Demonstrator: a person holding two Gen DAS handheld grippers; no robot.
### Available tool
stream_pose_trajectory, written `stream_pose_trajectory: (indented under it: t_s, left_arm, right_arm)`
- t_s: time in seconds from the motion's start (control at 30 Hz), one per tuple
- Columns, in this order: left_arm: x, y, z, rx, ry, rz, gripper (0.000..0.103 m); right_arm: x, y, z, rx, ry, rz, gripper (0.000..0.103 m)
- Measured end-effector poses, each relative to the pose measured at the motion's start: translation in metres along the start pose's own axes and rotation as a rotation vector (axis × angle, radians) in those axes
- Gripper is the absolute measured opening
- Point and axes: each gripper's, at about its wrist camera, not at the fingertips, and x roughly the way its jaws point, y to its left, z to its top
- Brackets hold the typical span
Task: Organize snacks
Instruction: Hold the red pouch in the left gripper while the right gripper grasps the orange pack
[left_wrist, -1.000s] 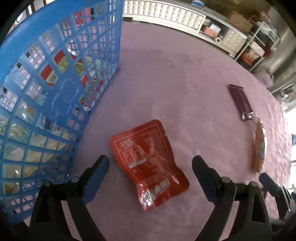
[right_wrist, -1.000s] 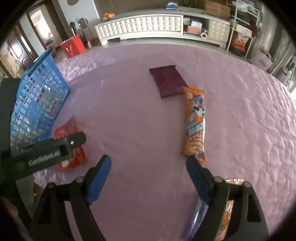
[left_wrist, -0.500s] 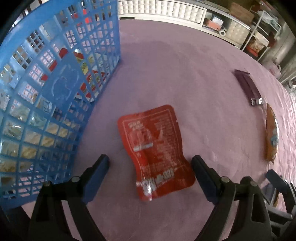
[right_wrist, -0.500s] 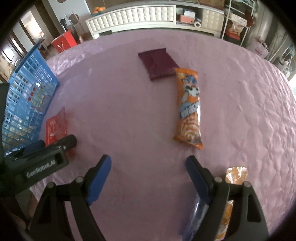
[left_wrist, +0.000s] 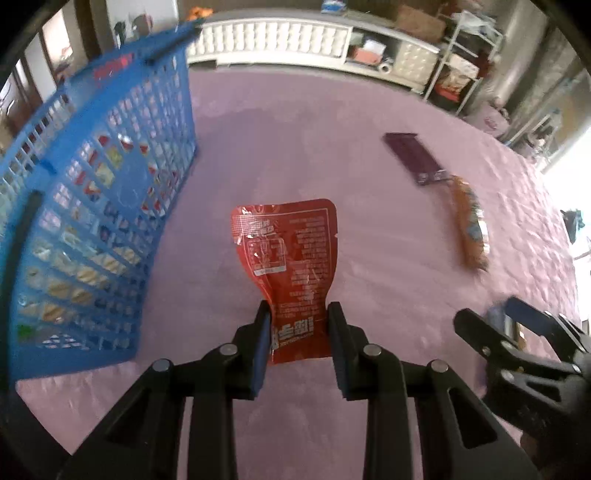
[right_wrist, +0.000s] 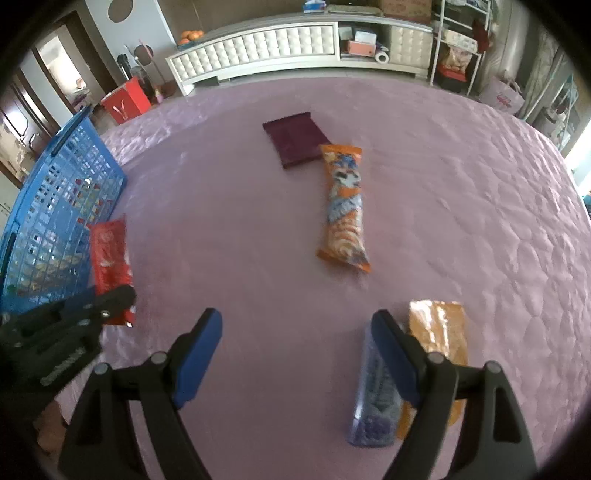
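The basket (left_wrist: 92, 221) fills the left of the frame; your left gripper (left_wrist: 299, 332), whose jaws have just been closing, pinches the red pouch (left_wrist: 291, 258) at lower centre. Lift it clear over the rim before releasing. Your right gripper (right_wrist: 295, 354) stands spread and empty.

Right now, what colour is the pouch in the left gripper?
Red pouch with white print, clearest in the left wrist view.

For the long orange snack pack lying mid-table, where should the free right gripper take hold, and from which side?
Grip the orange snack pack across its narrow middle, from above, with the open right gripper. It lies flat, its long axis pointing away, so jaws spanning its width should fit. The dark purple packet crowds its far end.
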Motion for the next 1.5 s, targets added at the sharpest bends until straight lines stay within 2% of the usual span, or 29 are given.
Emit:
stream_pose_trajectory:
  t_s: [0.2, 0.37, 0.53, 0.63, 0.73, 0.8, 1.07, 1.17, 1.2, 1.23, 1.3, 1.5]
  left_arm:
    - [-0.03, -0.008, -0.008, 0.063, -0.053, -0.019, 0.027]
    - [-0.033, -0.045, -0.014, 0.139, -0.058, -0.077, 0.027]
    - [-0.025, -0.079, -0.015, 0.194, -0.053, -0.1, 0.027]
    - [-0.02, -0.098, -0.018, 0.227, -0.046, -0.118, 0.027]
    - [-0.018, -0.114, -0.02, 0.268, -0.044, -0.124, 0.027]
    - [-0.017, -0.121, -0.024, 0.288, -0.041, -0.132, 0.027]
    - [-0.012, -0.133, -0.033, 0.333, -0.021, -0.134, 0.027]
    - [-0.008, -0.132, -0.036, 0.34, -0.011, -0.127, 0.027]
    - [-0.006, -0.132, -0.037, 0.339, -0.004, -0.124, 0.027]
    - [-0.005, -0.131, -0.038, 0.337, 0.001, -0.122, 0.027]
    - [-0.004, -0.13, -0.039, 0.335, 0.007, -0.12, 0.027]
    - [-0.002, -0.13, -0.044, 0.344, 0.014, -0.12, 0.027]
  right_arm:
    - [-0.021, -0.027, -0.006, 0.057, -0.026, 0.02, 0.086]
    - [-0.039, -0.067, -0.019, 0.169, -0.051, 0.038, 0.086]
    - [-0.025, -0.097, -0.025, 0.246, 0.014, 0.0, 0.086]
    - [-0.024, -0.107, -0.028, 0.27, 0.01, 0.0, 0.086]
    - [-0.022, -0.112, -0.029, 0.277, 0.021, -0.002, 0.086]
    - [-0.016, -0.112, -0.03, 0.298, 0.042, 0.046, 0.087]
    - [-0.012, -0.099, -0.027, 0.197, 0.008, -0.015, 0.086]
    - [-0.013, -0.099, -0.028, 0.177, -0.007, 0.012, 0.077]
    - [-0.013, -0.099, -0.029, 0.173, -0.008, 0.015, 0.067]
    - [-0.013, -0.097, -0.03, 0.15, -0.002, -0.033, 0.053]
    - [-0.013, -0.092, -0.033, 0.106, -0.008, -0.091, 0.053]
    - [-0.014, -0.091, -0.035, 0.132, -0.048, -0.111, 0.053]
